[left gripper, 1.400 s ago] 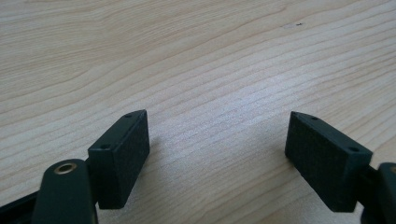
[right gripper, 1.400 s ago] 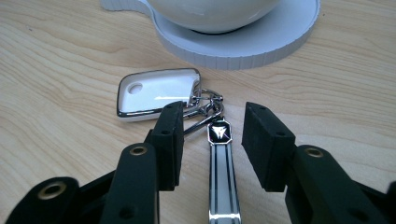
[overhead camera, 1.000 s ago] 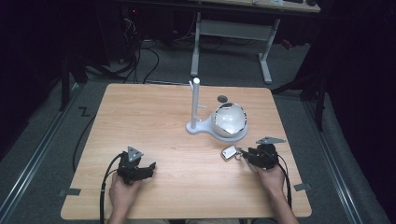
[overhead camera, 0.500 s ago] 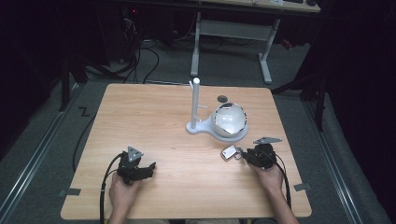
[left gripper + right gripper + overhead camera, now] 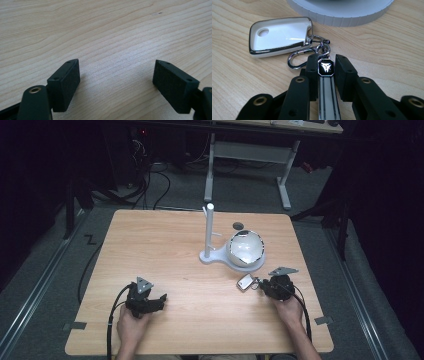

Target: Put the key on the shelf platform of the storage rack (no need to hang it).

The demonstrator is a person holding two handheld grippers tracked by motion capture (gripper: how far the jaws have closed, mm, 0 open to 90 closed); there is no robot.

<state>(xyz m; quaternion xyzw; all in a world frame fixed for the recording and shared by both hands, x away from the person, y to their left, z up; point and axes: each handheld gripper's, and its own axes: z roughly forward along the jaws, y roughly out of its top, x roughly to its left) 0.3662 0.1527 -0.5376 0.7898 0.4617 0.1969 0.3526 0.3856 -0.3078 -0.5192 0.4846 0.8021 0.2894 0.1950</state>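
A white key fob [image 5: 279,36] with a chrome rim lies flat on the wooden table [image 5: 165,245]. A metal clip [image 5: 297,59] joins it to a striped strap ending in a black emblem tag [image 5: 326,68]. My right gripper [image 5: 326,62] has just been closing and is shut on that strap, one pad on each side of the tag. In the high view the right gripper [image 5: 261,284] sits at the table's right, just right of the fob [image 5: 245,282]. My left gripper [image 5: 161,299] rests near the front left. In its own view the left gripper [image 5: 116,75] is open over bare wood.
A white stand [image 5: 210,227] with an upright post rises from a flat base behind the fob, next to a shiny round dome [image 5: 246,249]. The base's rim [image 5: 342,17] lies just beyond the fob. A small dark disc [image 5: 238,225] lies farther back.
The right gripper's jaws have closed on the key fob's strap. Both hands have stayed where they were.
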